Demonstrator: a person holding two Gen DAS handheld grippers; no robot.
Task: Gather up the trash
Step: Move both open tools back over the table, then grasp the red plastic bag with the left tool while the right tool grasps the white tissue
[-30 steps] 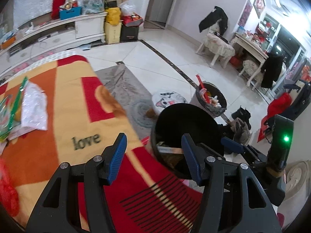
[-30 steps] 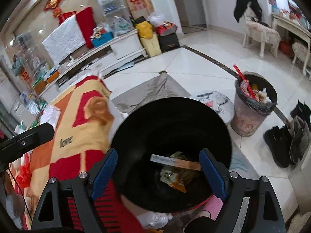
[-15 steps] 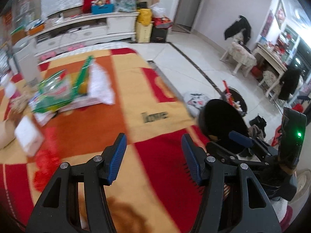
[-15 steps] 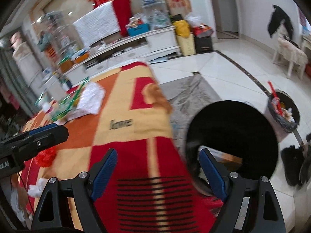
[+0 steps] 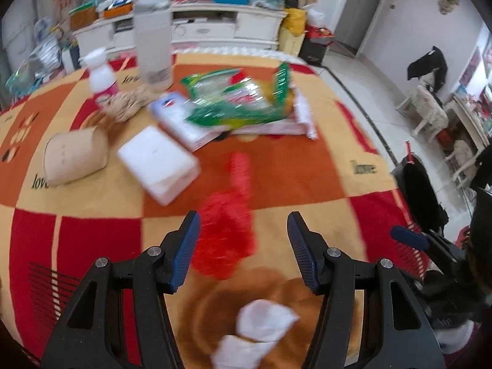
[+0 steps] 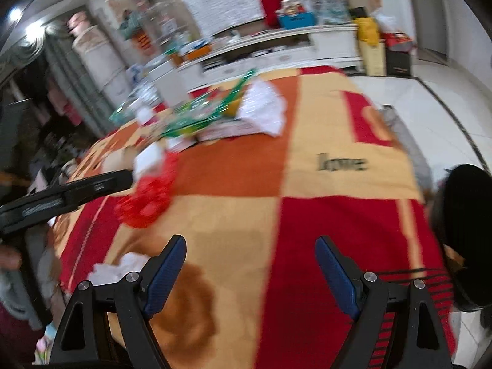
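1. The red wrapper (image 5: 226, 230) lies at lower centre of the left view, on the blanket-covered desk (image 5: 307, 166).
2. Left gripper (image 5: 243, 246) fingers stand apart, empty; lower them astride it.
3. Right gripper (image 6: 250, 272) wide, empty; black bin (image 6: 464, 240) at right edge.

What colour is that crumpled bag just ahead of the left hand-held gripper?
Red; the crumpled bag shows best in the left wrist view.

Beyond my blanket-covered table (image 5: 307, 166) I see a long white TV cabinet (image 5: 215, 27) against the far wall, pale glossy floor tiles (image 5: 369, 92), and a draped chair (image 5: 430, 110) beside a doorway (image 5: 366, 12).
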